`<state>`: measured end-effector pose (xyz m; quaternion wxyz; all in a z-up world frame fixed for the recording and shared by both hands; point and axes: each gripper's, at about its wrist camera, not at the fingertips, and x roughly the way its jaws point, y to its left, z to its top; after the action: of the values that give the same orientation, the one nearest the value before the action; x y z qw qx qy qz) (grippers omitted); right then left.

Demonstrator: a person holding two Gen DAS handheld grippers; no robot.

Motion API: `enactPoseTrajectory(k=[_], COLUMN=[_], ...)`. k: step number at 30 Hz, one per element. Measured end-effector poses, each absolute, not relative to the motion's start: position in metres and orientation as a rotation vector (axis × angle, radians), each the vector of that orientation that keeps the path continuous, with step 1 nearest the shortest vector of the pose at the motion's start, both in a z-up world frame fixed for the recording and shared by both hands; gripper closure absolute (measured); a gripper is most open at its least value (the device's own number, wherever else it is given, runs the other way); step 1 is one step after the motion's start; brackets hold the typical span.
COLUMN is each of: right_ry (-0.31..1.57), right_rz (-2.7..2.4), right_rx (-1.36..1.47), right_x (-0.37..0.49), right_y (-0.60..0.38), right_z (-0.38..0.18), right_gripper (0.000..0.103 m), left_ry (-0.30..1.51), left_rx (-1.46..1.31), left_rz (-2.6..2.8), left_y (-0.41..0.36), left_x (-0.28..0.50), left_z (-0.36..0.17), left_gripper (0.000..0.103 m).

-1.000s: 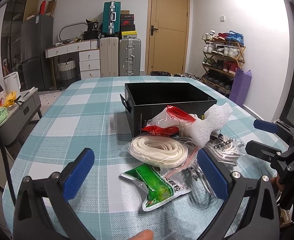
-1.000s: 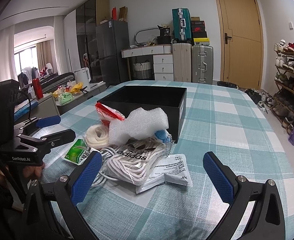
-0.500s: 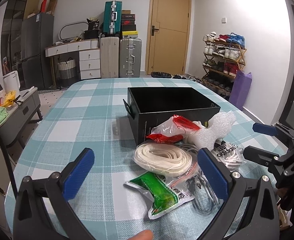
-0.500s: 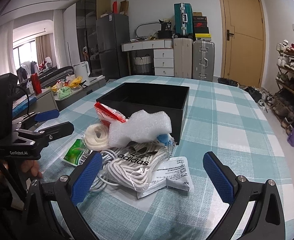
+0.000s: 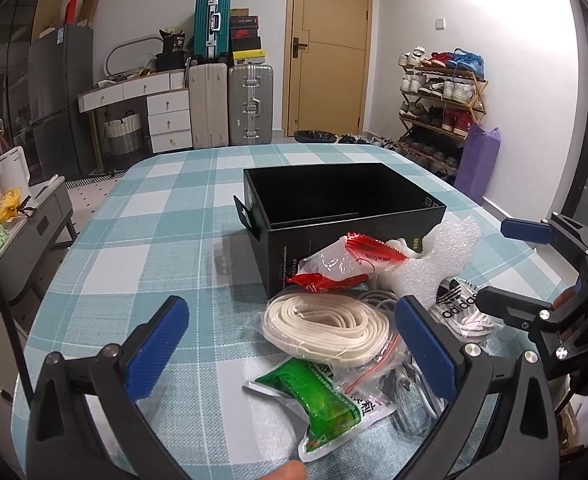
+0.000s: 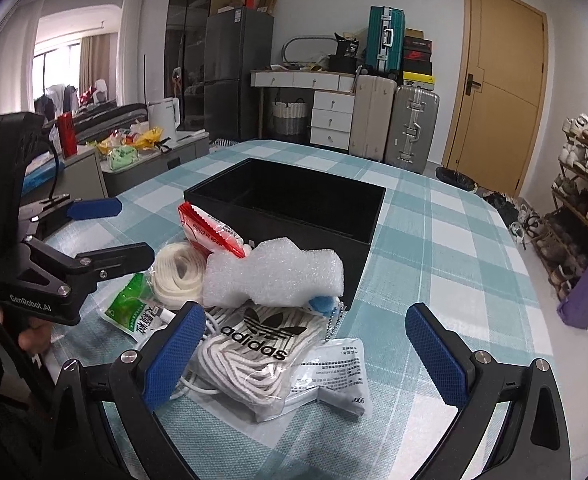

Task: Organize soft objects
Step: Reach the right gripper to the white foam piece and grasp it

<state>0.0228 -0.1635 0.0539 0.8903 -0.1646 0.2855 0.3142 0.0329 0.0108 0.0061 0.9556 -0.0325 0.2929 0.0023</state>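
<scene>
Black box [image 5: 345, 216]: open, nothing visible inside.
Pile beside it: bagged white cord coil [image 5: 325, 326], green packet [image 5: 317, 400], bubble wrap [image 6: 274, 276].
Left gripper [image 5: 294, 354]: spread wide, empty.
Right gripper [image 6: 305, 354]: spread wide, empty.

Both the left tongs [image 5: 292, 344] and the right tongs [image 6: 305, 346] hover with jaws spread wide.

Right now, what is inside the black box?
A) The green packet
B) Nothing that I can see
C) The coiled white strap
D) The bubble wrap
B: the black box shows only its dark interior, while the bagged white strap, green packet and bubble wrap all lie on the tablecloth in front of it.
</scene>
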Motion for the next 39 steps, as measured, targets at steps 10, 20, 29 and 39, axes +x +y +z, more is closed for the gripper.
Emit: enactPoseTrajectory(k=[10,20,29,39], right_ry=[0.610,0.593,0.579,0.517], right_rz=[0.647,0.653,0.677,0.692], right_rx=[-0.453,-0.525,-0.539,-0.662], right_x=[0.035,0.035,0.035,0.030], right_y=[-0.150,-0.133,-0.127,-0.125], right_z=[0.046,0.039,0.040,0.047], right_gripper=[0.018,0.032,0.041,0.022], left_ry=[0.614,0.630,0.638,0.641], left_rx=[-0.045,-0.054,-0.064,-0.068], left_rz=[-0.009,-0.016,-0.021,-0.027], left_y=[0.010,0.011,0.014,0.015], left_x=[0.040,0.042,0.045,0.046], left_z=[0.004,0.001,0.000,-0.001], left_gripper=[0.000,0.000,0.000,0.000])
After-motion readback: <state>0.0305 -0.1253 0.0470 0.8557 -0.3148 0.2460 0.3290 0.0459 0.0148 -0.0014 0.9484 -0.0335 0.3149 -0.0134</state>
